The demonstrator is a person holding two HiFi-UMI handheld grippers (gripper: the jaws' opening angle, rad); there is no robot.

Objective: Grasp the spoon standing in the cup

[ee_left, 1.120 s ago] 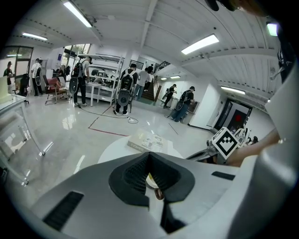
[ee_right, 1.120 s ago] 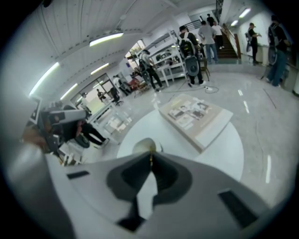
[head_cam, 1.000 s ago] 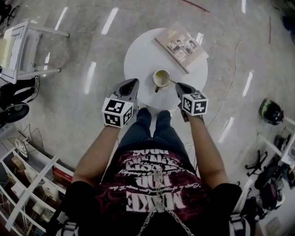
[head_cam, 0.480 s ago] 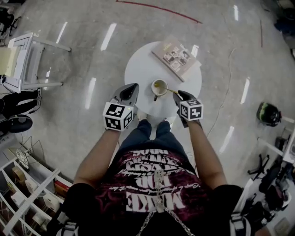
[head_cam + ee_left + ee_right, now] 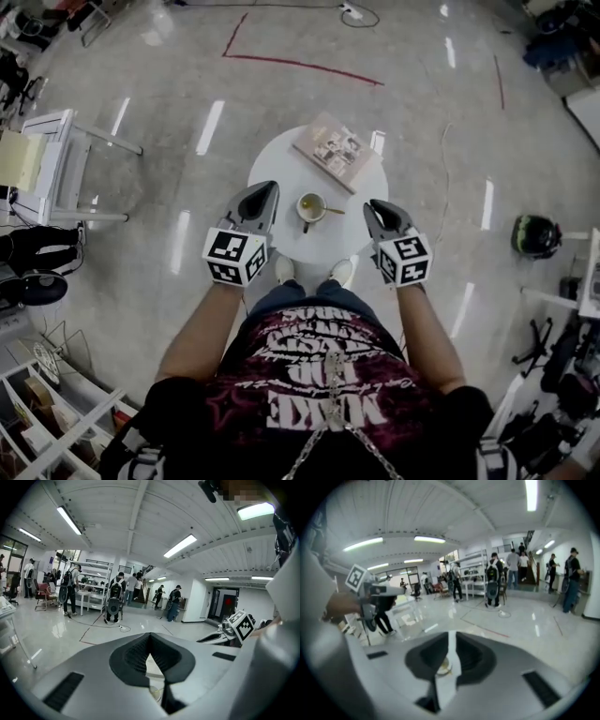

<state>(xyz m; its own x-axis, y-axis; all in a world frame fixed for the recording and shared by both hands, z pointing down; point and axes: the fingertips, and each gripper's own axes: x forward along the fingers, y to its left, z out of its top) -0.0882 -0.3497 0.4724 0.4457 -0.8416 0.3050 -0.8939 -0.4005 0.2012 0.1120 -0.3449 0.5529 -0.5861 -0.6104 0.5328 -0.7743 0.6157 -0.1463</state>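
The spoon stands in the cup, bowl end down inside. Its handle leans over the rim to the person's right, toward the right tool, so its long axis runs roughly side to side. The cup sits near the middle of the round white worktop, with a book on the far edge. The worktop stands on a glossy floor marked with red tape. A white rack is off to the left, and the gripper views show people standing around farther back in the room. The cup seems to hold a pale drink, though it is small in the head view. The left tool hangs over the worktop's near left edge, jaw tips together, empty. The right tool hangs just off the near right edge, jaws a thin slit apart with nothing between them, clear of the spoon.
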